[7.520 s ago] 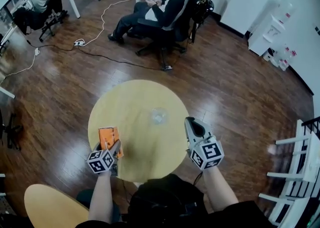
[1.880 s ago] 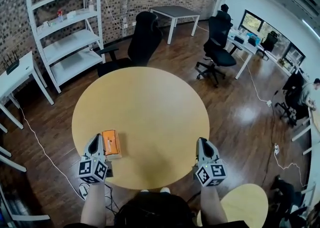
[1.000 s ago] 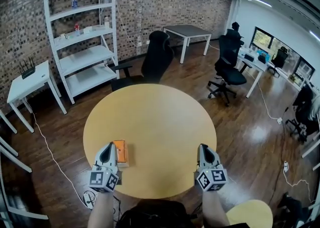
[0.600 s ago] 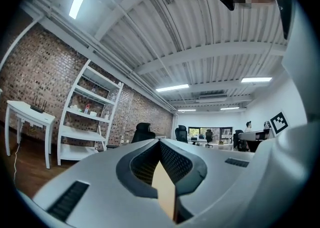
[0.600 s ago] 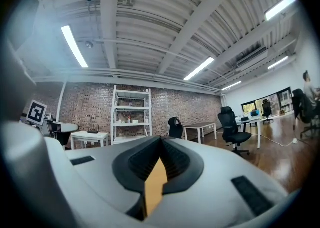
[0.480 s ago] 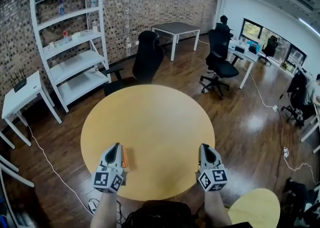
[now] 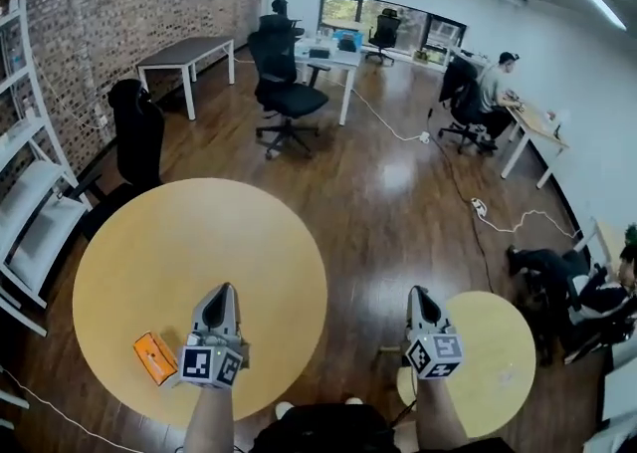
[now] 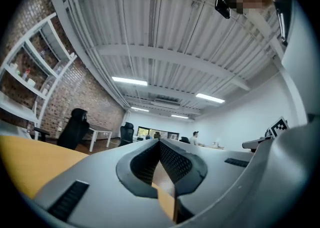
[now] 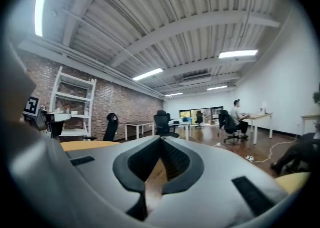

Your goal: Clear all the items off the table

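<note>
Since half a second ago your whole view has swung to the right: the brick wall and white shelf unit [image 7: 28,212] that stood ahead now sit at the left edge, and the large round table [image 7: 199,242] has slid left with them. You hold the left gripper [image 7: 221,290] over the near right part of that table, its jaws pressed together with nothing between them, as the left gripper view shows. The orange box [image 7: 155,357] lies flat on the tabletop near its near edge, just beside the left gripper's marker cube [image 7: 210,365] on its left, and apart from the jaws; earlier it showed at the gripper's right. Your right gripper [image 7: 419,293], which was over the big table, now hangs off it, above the wood floor [image 7: 398,192] between the two tables, with its marker cube over the rim of the small round table [image 7: 498,361]; its jaws are also pressed together and empty. Ahead of you stand a black office chair [image 7: 287,93] and a grey desk [image 7: 187,51], with another black chair [image 7: 137,132] beside the big table at the left. A seated person [image 7: 493,88] works at a desk by the far wall, a white cable [image 7: 518,222] trails across the floor, and another person's legs [image 7: 557,277] stretch out just past the small table.
</note>
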Available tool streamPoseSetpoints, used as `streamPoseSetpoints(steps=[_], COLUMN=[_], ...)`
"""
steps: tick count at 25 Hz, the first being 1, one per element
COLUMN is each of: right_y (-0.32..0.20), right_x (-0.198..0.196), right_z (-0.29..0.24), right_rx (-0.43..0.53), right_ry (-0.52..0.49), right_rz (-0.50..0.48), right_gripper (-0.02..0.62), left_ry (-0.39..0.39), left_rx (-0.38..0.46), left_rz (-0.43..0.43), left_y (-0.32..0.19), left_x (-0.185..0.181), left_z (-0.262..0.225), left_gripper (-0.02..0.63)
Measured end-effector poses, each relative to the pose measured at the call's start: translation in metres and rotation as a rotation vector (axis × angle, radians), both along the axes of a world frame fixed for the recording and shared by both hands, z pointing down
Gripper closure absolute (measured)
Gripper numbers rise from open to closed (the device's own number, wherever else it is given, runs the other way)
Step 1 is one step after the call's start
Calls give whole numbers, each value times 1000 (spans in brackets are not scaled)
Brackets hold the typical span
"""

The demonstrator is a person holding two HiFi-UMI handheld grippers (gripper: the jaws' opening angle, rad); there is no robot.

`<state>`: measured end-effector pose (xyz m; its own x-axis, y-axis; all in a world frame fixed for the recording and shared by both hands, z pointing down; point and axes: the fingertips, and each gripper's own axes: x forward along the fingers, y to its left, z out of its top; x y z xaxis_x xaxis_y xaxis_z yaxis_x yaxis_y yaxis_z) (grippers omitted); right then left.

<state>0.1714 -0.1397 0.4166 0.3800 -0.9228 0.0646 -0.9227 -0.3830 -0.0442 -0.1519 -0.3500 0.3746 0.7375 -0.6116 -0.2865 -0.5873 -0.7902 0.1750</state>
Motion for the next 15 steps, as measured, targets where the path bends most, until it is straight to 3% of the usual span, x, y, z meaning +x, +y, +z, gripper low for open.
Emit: streamPoseSetpoints(steps=[4,15], right_y=[44,131], right_x=[33,99], right_z=[-7,-23], right_rx=[43,69], right_ry=[-29,11], right_rz=[140,206], right_gripper=[591,591], left_ry=[19,55], left_rx=[-41,-116], left_rz=[156,384], left_y=[12,89], left_x=[58,173], left_z=[0,-4], left_gripper=[604,604])
